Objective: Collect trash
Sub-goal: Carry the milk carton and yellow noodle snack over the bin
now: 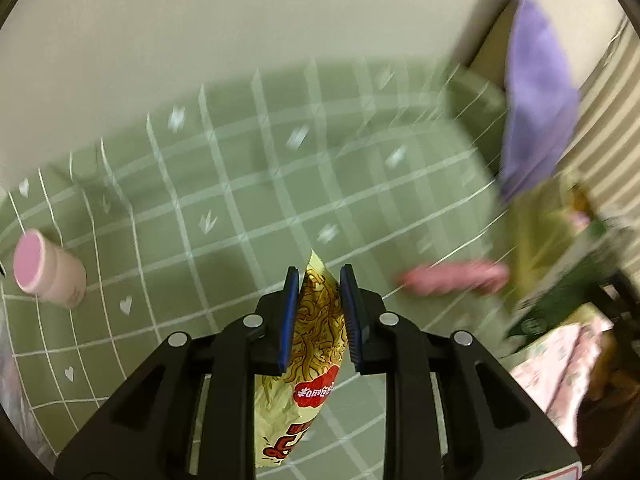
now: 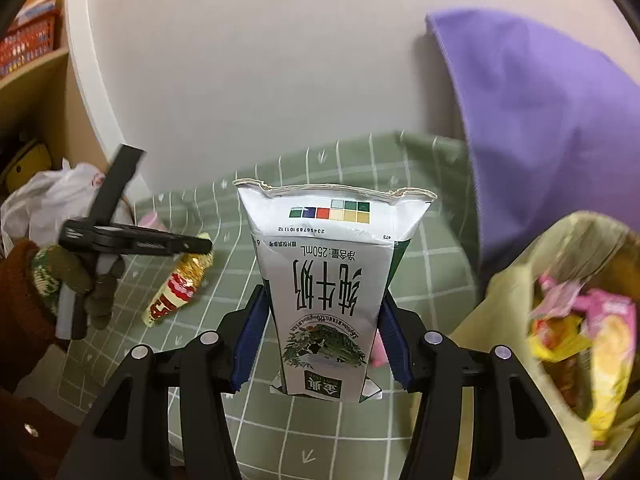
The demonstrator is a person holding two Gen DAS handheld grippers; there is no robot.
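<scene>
a green tablecloth (image 1: 248,184) with a white grid and small hearts covers the table and runs up to a plain pale wall (image 1: 240,20); a purple cloth (image 2: 532,120) hangs at the right end, over the table's edge. off the left end, in the right wrist view, a wooden shelf (image 2: 32,68) holds orange boxes, with a white plastic bag (image 2: 52,196) bunched below it. a pink cup (image 1: 44,268) lies on its side on the cloth at the far left of the left wrist view, and a blurred pink item (image 1: 452,276) lies on the cloth toward the right. the left gripper (image 1: 319,280) has its blue pads narrowed onto a yellow noodle snack wrapper (image 1: 316,344), which hangs down between them, pinched near its top; the right wrist view shows the same wrapper dangling above the cloth, with a gloved hand (image 2: 68,280) around the handle. the right gripper (image 2: 323,312) clamps a white and green milk carton (image 2: 328,280), marked 250ml and torn open at the top, its pads pressed to the carton's two sides low down; the carton stands upside down in the grip, above the cloth. to the right, a pale yellow trash bag (image 2: 504,308) stands open beside the table, with pink and yellow wrappers (image 2: 580,320) inside it.
</scene>
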